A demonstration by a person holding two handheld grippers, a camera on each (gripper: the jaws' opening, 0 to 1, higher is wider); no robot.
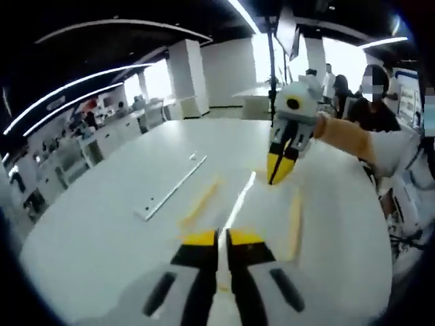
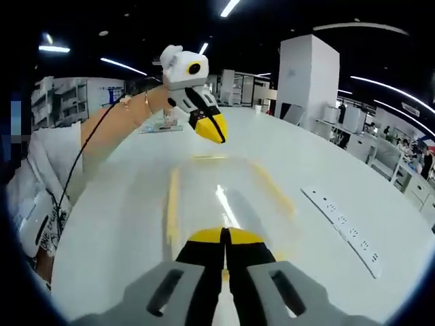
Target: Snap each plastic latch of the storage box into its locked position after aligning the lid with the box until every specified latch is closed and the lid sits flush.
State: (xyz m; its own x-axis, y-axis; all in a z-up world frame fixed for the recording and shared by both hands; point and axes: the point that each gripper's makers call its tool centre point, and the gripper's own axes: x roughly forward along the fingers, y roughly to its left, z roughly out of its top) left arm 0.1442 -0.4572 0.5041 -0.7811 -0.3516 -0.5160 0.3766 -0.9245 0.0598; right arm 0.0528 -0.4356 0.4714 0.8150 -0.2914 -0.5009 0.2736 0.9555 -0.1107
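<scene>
1. The left gripper (image 1: 222,239) hovered above the box (image 1: 238,204), its jaws clenched on nothing.
2. The right gripper (image 1: 279,171) pointed down over the far end, jaws clenched, forearm outstretched.
3. The box lay on the white table (image 1: 102,204), near a power strip (image 1: 170,185).
</scene>
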